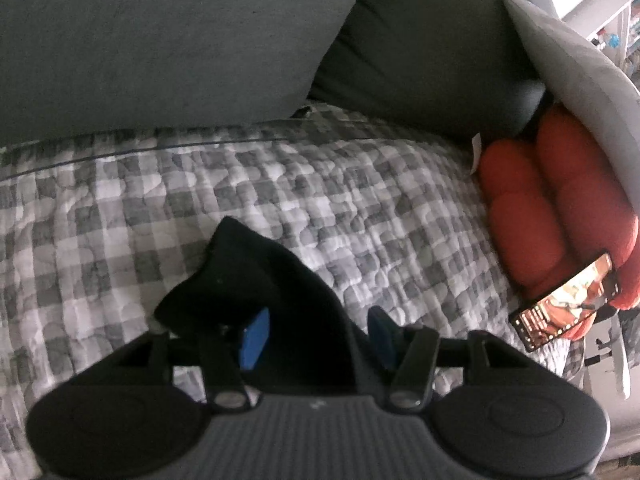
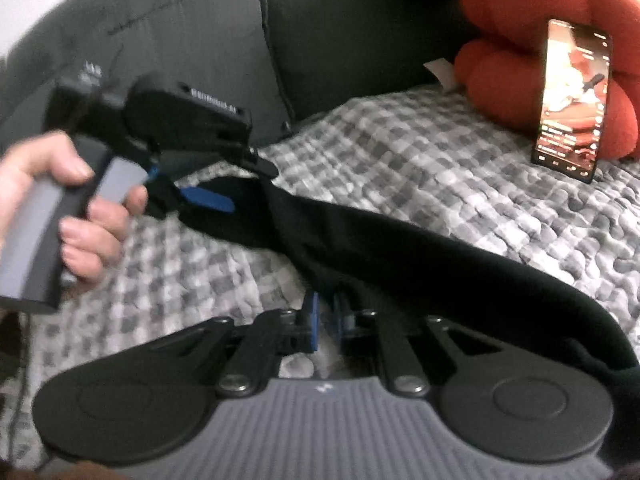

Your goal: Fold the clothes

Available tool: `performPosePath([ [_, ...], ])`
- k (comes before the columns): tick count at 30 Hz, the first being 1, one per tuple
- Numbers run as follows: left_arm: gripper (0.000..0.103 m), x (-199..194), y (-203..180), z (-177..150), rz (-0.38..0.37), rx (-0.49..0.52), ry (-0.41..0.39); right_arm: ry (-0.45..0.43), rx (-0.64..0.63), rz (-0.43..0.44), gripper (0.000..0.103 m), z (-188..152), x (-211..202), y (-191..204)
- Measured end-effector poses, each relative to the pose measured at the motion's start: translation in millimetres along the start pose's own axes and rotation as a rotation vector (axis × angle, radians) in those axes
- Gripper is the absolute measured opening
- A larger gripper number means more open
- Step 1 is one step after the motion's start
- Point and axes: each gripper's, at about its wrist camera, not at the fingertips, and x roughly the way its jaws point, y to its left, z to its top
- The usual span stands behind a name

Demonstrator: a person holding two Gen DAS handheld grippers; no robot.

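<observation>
Grey sofa (image 1: 160, 40) beyond both grippers, checked quilt (image 1: 360, 200) under them. Black garment (image 2: 400, 248) stretches as a band across the quilt, spanning from one gripper to the other. Left gripper (image 1: 316, 336): jaws about half open, one end of the garment bunched between the blue pads (image 1: 254, 338); can't tell if they press it. Right gripper (image 2: 325, 320): jaws nearly closed, garment edge just ahead of the tips; contact unclear. Red cushion (image 2: 520, 60) and phone (image 2: 572, 100) sit well off to the right of the fingers.
</observation>
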Motion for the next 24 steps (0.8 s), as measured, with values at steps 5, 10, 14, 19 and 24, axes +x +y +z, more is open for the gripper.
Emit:
performPosePath([
  [5,0.056,3.3,-5.1,-1.7,0.012,0.02,0.003,-0.021,-0.027,-0.003,0.046,-0.8,0.3,2.5],
  [10,0.056,6.2,-10.1,-4.5,0.03,0.044,0.003,-0.021,-0.056,-0.065,0.024,-1.6,13.3,5.7],
  [14,0.056,8.1,-9.5,-4.9,0.04,0.035,0.0,-0.044,-0.054,-0.095,0.004,-0.4,12.5,3.4],
  [19,0.056,7.5,-12.1,-3.3,0.047,0.015,0.003,-0.091,0.032,0.059,0.004,7.6,-19.4,-13.9],
  [24,0.053,7.7,-11.7,-2.7,0.054,-0.015,-0.003,-0.109,0.025,0.205,0.004,9.7,-43.5,-20.6],
])
